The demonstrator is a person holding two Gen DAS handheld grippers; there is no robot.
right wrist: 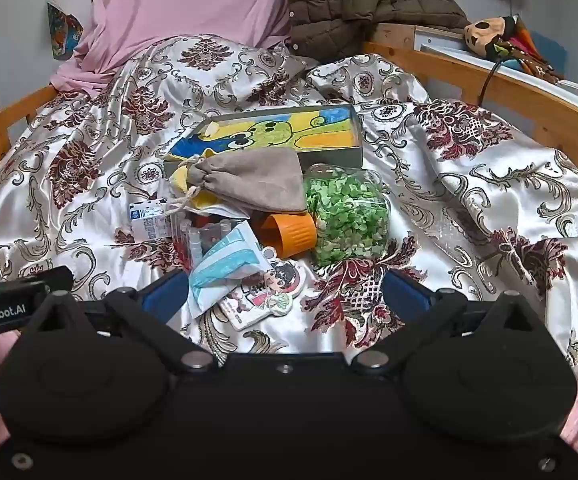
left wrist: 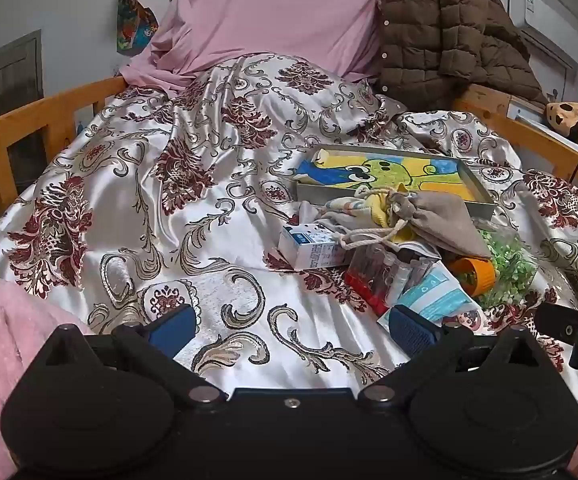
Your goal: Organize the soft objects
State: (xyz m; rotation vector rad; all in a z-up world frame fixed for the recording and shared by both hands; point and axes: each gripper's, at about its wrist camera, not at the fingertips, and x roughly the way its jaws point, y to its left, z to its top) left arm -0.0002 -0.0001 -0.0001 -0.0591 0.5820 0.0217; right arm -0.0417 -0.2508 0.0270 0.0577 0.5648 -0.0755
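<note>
A pile of small things lies on the satin floral bedspread (left wrist: 209, 232). A grey drawstring pouch (left wrist: 441, 216) (right wrist: 249, 178) lies on top, over yellow cloth (right wrist: 205, 200). Beside it are a clear jar of green bits (right wrist: 347, 210) with an orange lid (right wrist: 289, 234), a blue packet (right wrist: 229, 264), a white carton (left wrist: 313, 248) and cartoon tags (right wrist: 273, 284). A framed frog picture (left wrist: 393, 176) (right wrist: 273, 132) lies behind. My left gripper (left wrist: 289, 330) is open and empty, left of the pile. My right gripper (right wrist: 285, 294) is open and empty, just short of the tags.
A pink pillow (left wrist: 273, 12) and a brown quilted jacket (left wrist: 449, 32) stand at the bed's head. Wooden bed rails (left wrist: 29, 120) (right wrist: 529, 100) run along both sides. A plush toy (right wrist: 489, 34) lies on the shelf at right.
</note>
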